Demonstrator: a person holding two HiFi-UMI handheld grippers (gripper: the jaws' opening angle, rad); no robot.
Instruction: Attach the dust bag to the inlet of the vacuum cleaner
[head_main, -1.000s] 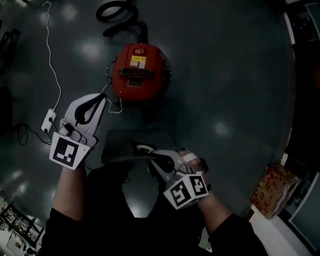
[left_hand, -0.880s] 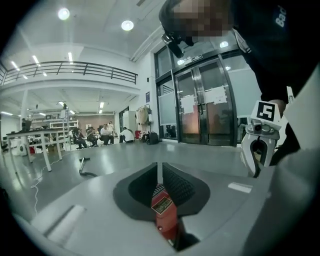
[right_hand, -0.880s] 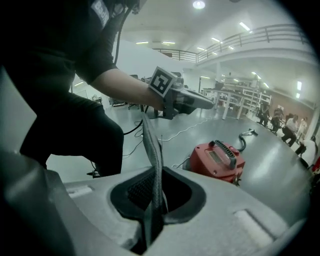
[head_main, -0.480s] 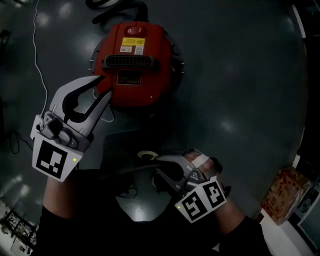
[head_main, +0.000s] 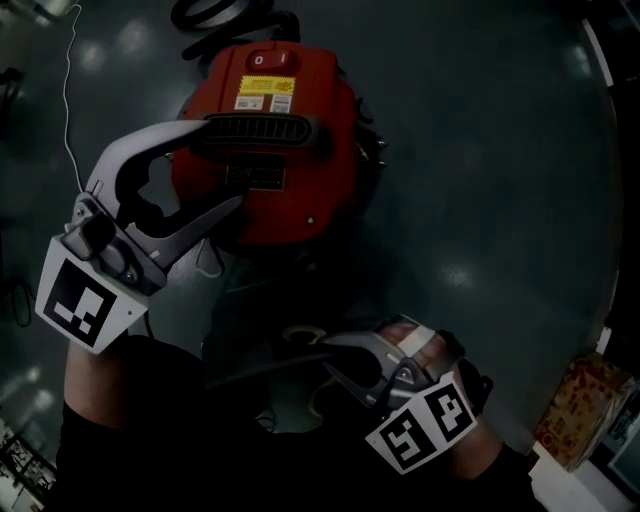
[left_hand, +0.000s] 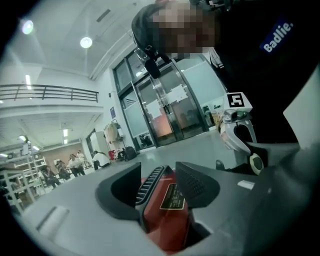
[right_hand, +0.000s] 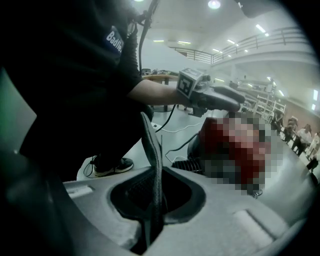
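The red vacuum cleaner (head_main: 275, 150) stands on the floor with a black ribbed handle (head_main: 262, 129) across its top. My left gripper (head_main: 222, 165) is open at the handle's left end. Its jaws have just been opening, and in the left gripper view (left_hand: 157, 175) the handle (left_hand: 149, 184) and red top lie between them, unpressed. The dust bag (head_main: 240, 310) is a dark flat sheet with a round collar (head_main: 298, 333), held low in front of the vacuum. My right gripper (head_main: 325, 345) is shut on the bag's thin edge (right_hand: 152, 165).
A black hose (head_main: 215, 12) curls behind the vacuum and a white cable (head_main: 68, 95) trails down the left. A printed box (head_main: 585, 405) sits at the lower right. The person's shoe (right_hand: 112, 165) rests on the floor near the bag. People are far off across the hall.
Both grippers have come down toward the vacuum, which now looms larger. The left jaws went from shut to wide open by the handle. The right gripper still grips the bag.
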